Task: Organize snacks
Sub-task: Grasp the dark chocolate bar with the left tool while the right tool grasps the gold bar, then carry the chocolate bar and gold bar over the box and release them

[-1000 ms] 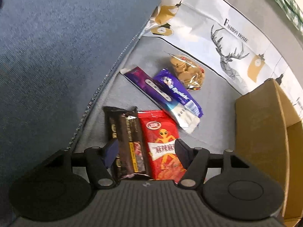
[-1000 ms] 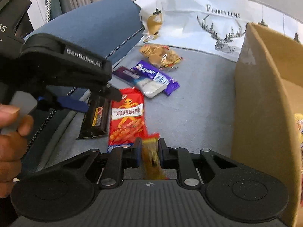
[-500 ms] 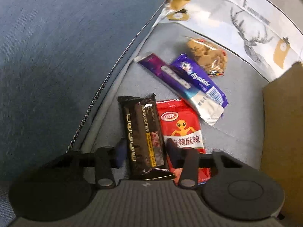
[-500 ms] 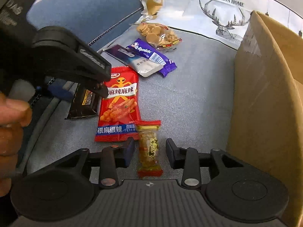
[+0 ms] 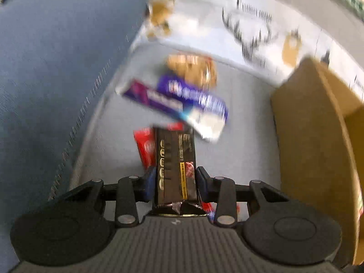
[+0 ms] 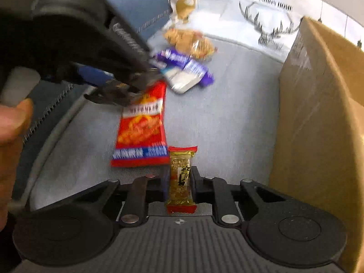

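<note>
My left gripper (image 5: 174,183) is shut on a dark brown snack bar (image 5: 174,159) and holds it above the grey seat; it also shows in the right wrist view (image 6: 127,91). My right gripper (image 6: 179,179) is shut on a small gold snack bar with red ends (image 6: 180,177). A red snack packet (image 6: 143,129) lies on the seat, partly hidden under the dark bar in the left view (image 5: 145,146). Two purple packets (image 5: 182,104) and a clear bag of biscuits (image 5: 193,70) lie farther back.
An open cardboard box (image 5: 314,141) stands at the right, seen also in the right wrist view (image 6: 318,113). A blue cushion (image 5: 45,79) rises at the left. A white cloth with a deer print (image 5: 250,29) covers the back.
My left gripper closed on the dark bar and lifted it off the seat. My right gripper opened on the gold bar, then closed on it again flat.
</note>
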Motion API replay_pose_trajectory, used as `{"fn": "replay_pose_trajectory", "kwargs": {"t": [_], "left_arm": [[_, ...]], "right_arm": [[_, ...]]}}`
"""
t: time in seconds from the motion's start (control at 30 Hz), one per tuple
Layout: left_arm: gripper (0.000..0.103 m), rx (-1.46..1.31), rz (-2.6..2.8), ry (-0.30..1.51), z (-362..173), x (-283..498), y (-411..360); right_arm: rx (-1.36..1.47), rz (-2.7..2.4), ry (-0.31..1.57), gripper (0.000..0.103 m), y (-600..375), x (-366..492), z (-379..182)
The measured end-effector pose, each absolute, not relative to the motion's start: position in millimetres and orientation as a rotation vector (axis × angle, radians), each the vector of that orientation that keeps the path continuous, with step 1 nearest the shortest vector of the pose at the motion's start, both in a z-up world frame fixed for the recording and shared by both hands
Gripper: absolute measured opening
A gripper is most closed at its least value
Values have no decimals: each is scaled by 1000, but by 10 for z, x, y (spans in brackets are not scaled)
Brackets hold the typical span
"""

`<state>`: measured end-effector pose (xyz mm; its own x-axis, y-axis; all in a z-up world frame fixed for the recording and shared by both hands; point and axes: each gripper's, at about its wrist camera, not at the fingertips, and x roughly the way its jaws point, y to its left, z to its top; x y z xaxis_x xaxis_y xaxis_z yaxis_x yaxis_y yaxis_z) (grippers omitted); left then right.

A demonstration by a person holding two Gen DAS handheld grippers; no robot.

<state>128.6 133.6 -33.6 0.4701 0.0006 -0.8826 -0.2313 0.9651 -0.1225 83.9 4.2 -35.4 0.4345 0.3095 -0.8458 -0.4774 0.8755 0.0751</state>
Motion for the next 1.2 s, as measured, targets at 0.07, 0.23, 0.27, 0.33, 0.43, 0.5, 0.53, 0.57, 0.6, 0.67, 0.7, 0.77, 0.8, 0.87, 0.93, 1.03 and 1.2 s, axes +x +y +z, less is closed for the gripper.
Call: {"fn": "replay_pose_trajectory", "kwargs": {"t": [0.07,0.23,0.27,0.33,0.43,0.5,0.53,0.57,0.6,0.67,0.7,0.77,0.8,0.87,0.93,1.03,1.2], "left_arm": [[42,-248,151,1098,-387,1292,1354],[46,-211,151,1118,-404,1286,1321],[47,-204,150,1126,-433,1300,1312],[47,-205,144,1133,-453,1314,1311],[42,-208,149,1125,-479,1334,1337],[42,-223,146,1103,-438,1314,1361],[42,-228,146,1092,-412,1300,1367],[42,-236,144,1078,-385,1289,1377],[42,-248,137,1062,-351,1278,1391],[42,-265,122,1034,-288,1249,1404],[42,-271,114,1021,-255,1235,1406],[42,-280,94,992,-183,1202,1405],[42,-284,86,976,-141,1180,1402],[42,-296,70,938,-60,1140,1401],[42,-300,56,902,4,1098,1383],[42,-290,33,856,94,1046,1327],[42,-290,-17,783,221,962,1218]], "right_arm": [[-190,493,1004,20,52,831,-337],[-194,489,1008,20,43,833,-345],[-196,487,1009,20,42,834,-343],[-199,487,1008,20,27,822,-348],[-208,488,1005,20,37,807,-337],[-207,488,1002,19,40,802,-324],[-205,484,996,19,40,800,-310],[-202,476,986,18,33,797,-288],[-198,471,975,18,22,795,-263],[-175,464,946,18,0,784,-183],[-162,462,929,18,-16,774,-138],[-150,453,883,18,-48,743,-28],[-147,447,859,18,-68,736,25],[-130,438,812,18,-125,698,131],[-114,438,766,18,-188,661,236],[-88,444,705,18,-283,593,372],[-48,450,622,18,-488,522,639]]}}
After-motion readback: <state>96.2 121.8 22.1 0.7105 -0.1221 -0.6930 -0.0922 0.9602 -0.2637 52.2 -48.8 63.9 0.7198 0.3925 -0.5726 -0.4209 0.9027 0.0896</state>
